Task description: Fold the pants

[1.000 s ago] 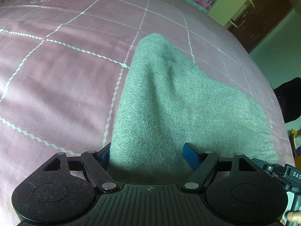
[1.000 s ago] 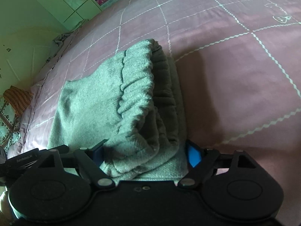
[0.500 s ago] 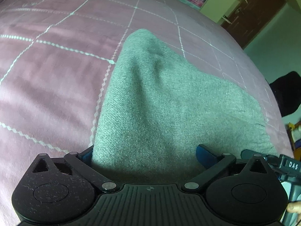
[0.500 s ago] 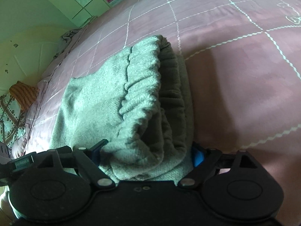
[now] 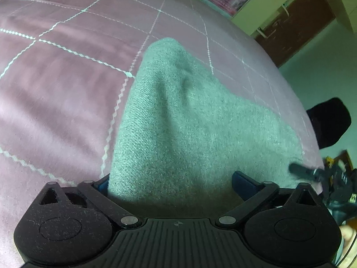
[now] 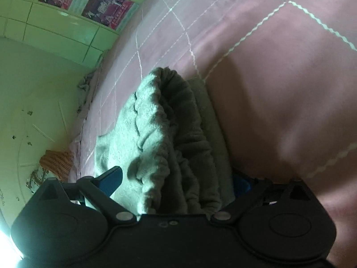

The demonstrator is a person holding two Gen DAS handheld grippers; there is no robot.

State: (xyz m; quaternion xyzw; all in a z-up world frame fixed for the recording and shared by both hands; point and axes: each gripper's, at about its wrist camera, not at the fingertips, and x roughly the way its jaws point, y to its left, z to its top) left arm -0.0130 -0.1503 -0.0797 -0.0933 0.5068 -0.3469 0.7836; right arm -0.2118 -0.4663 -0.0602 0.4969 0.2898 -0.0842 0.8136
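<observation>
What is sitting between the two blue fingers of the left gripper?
The grey pants fill the gap between the left gripper's fingers, shown in the left wrist view.

Both views dim, green cast. Heavy fisheye bending toward edges. Motion blur seen on the right tool (image 5: 323,178) at 4 o'clock in left view. Blown-out glare at 8 o'clock in right view; deep shadow cast on bed (image 6: 279,111) beside pants (image 6: 156,134).

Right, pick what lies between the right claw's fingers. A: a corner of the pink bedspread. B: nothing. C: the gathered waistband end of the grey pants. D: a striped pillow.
C: the right claw straddles the bunched, elastic-gathered waistband of the grey pants, above the pink bedspread.
</observation>
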